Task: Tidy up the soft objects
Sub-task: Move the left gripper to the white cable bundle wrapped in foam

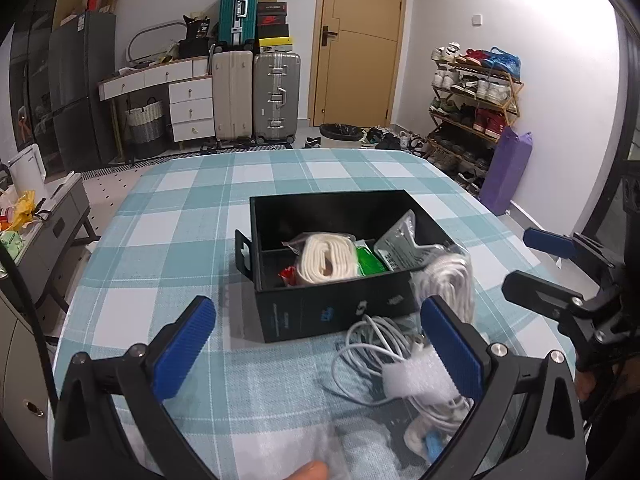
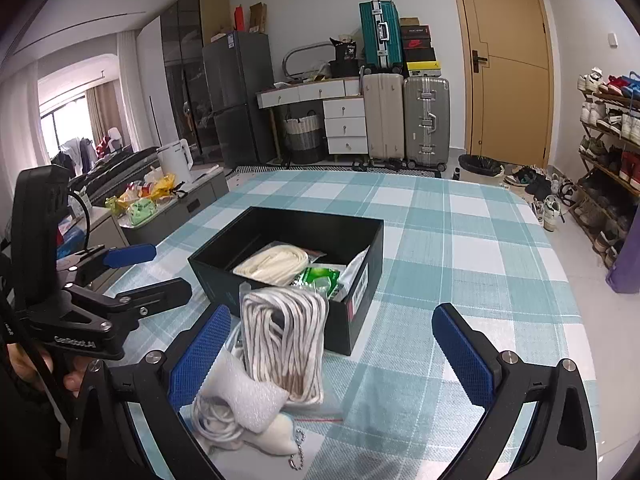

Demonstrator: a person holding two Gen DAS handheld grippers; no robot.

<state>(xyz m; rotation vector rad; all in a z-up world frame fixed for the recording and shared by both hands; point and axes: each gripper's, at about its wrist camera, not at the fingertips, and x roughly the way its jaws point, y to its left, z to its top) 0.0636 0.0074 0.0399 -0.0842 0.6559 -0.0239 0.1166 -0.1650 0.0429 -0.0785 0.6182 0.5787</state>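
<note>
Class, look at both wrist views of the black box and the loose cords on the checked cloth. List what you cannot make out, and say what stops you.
- Black box, left wrist view: its floor, covered by the cream roll and packets.
- White cable, left wrist view: its near end, behind the left claw finger.
- Box label, right wrist view: print too small.
- Bagged cords, right wrist view: lower left, hidden by the right claw finger.

A table [image 2: 460,240] under a teal-and-white checked cloth carries an open black box [image 2: 360,320]. Just in front of the box lie a bagged striped cord bundle [image 2: 284,344], a white foam strip [image 1: 416,376] and a coiled white cable [image 1: 368,344].
</note>
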